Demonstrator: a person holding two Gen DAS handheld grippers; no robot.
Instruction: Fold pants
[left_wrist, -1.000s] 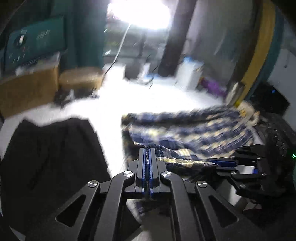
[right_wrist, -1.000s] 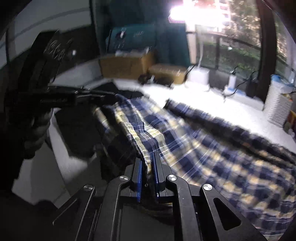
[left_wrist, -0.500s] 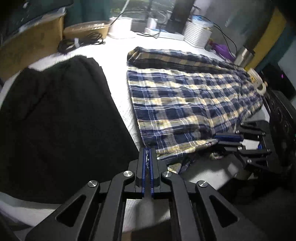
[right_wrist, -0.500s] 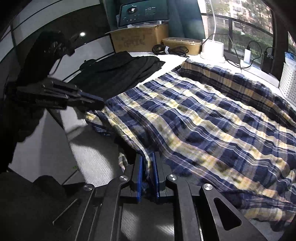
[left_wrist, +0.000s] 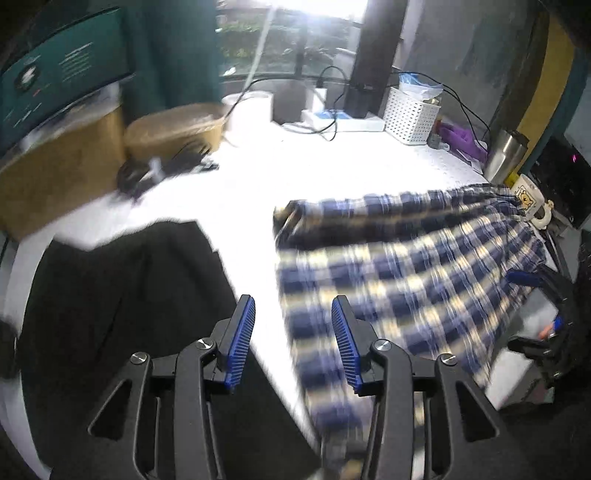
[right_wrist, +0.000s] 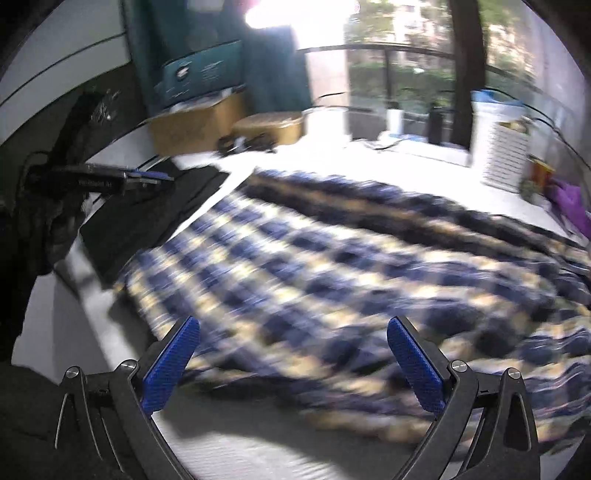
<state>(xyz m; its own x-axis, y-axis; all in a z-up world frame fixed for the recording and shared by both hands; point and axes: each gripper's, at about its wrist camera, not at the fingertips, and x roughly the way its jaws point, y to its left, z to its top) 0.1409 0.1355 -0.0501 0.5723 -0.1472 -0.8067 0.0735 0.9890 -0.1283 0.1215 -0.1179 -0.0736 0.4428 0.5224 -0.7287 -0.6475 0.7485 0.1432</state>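
Plaid cloth in navy and cream, the pants, lay spread flat across a white counter, stretching from its near edge toward the far right corner. One long side looked doubled over itself, showing as a darker band along the far edge, likely the first fold. The near hem drooped slightly over the counter's front edge.

Both claws were released and gripped nothing. The left claw hovered over the near edge, its blue pads apart, one pad above bare counter and the other above the plaid. The right claw was spread wider, poised above the near hem; this probably left the cloth free to settle before a fresh grip.

A black garment lay just beside the pants on the left, with a strip of bare counter between them. That strip and the white stretch behind the pants seemed the only open room for folding. On the right, a mug stood at the cloth's far corner, touching or nearly so, and a steel tumbler stood close behind it; pulling the fabric could tip them. A white basket, cables and boxes crowded the back.
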